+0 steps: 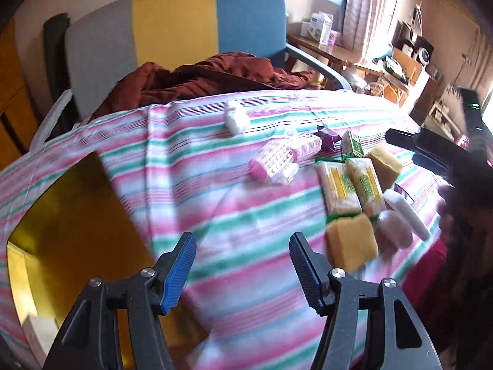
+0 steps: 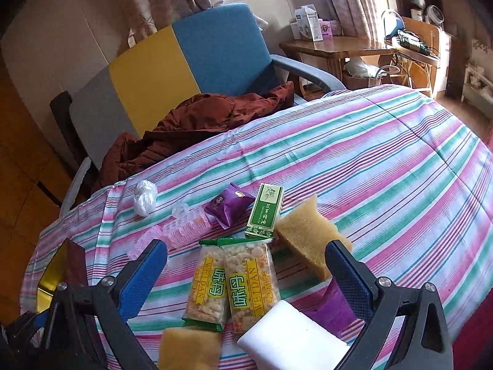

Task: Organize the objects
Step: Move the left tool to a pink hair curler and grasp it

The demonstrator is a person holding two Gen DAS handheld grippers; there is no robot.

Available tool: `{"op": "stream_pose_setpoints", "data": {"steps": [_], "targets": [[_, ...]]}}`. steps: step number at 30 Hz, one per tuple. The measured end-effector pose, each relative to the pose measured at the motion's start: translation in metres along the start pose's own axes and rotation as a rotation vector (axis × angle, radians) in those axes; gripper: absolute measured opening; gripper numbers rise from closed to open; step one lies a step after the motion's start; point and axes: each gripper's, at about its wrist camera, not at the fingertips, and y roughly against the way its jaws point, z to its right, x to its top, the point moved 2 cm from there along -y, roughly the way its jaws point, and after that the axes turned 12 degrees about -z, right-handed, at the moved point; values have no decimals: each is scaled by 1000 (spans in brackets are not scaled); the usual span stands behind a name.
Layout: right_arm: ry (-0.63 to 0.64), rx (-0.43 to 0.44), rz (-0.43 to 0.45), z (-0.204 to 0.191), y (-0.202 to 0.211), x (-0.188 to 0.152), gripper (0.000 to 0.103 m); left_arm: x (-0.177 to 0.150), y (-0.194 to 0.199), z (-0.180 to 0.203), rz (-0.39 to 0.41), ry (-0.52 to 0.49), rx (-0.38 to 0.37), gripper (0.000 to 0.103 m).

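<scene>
Both tools gape wide, empty – left tool (image 1: 243,268), right tool (image 2: 246,277) above snack bars (image 2: 234,283)

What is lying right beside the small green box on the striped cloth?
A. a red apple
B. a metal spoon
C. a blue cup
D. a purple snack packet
D: in the right wrist view the purple snack packet lies just left of the upright green box on the striped cloth.

home | armchair (image 2: 197,61) | curtains (image 2: 348,3) | striped tablecloth (image 2: 369,160)
</scene>
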Motion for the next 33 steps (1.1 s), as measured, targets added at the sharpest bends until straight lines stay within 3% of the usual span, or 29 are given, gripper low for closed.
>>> {"op": "stream_pose_setpoints", "data": {"steps": [2, 5, 9, 15, 19, 21, 24, 33], "targets": [[-8, 17, -5, 2, 0, 1, 103, 17, -14, 9, -32, -24, 0, 65], [-14, 41, -17, 3, -1, 1, 103, 40, -34, 24, -53, -79, 5, 76], [-1, 65, -27, -1, -2, 0, 103, 67, -63, 42, -87, -164, 23, 83], [8, 86, -37, -3, -3, -1, 103, 91, -107, 51, -158, -240, 44, 83], [11, 83, -46, -3, -4, -2, 103, 102, -124, 46, -183, -208, 24, 82], [15, 80, -50, -4, -5, -2, 103, 103, -124, 41, -180, -183, -5, 71], [37, 66, -67, -8, -8, -4, 103, 99, -119, 33, -169, -158, -31, 71], [317, 24, -154, -77, -45, 6, 99, 71, -74, -5, -109, -13, -70, 71]]}}
